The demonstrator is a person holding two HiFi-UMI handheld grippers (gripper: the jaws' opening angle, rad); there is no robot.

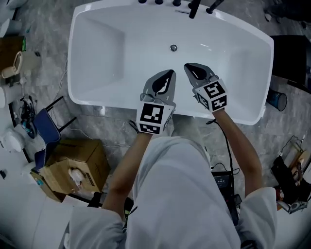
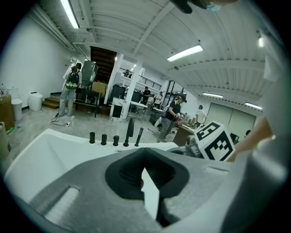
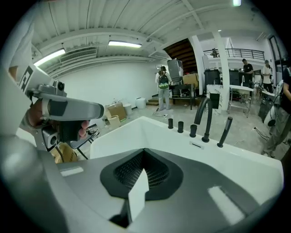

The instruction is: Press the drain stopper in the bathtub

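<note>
A white bathtub [image 1: 97, 58] fills the upper half of the head view. Its small round metal drain stopper [image 1: 173, 47] sits on the tub floor near the far wall, below the black tap fittings [image 1: 194, 7]. Both grippers hover over the tub's near rim, side by side, short of the stopper. My left gripper [image 1: 170, 72] is shut with nothing in it. My right gripper [image 1: 186, 66] is also shut and empty. In the left gripper view the jaws [image 2: 145, 152] meet over the tub. The right gripper view shows the same [image 3: 144, 152], with the taps [image 3: 204, 119] beyond. The stopper is hidden in both gripper views.
A cardboard box [image 1: 73, 165] and a blue folding chair [image 1: 46, 129] stand on the floor at the left. Cables and equipment [image 1: 291, 180] lie at the right, with a blue can [image 1: 277, 99] by the tub's corner. People stand far off in the hall [image 2: 70, 91].
</note>
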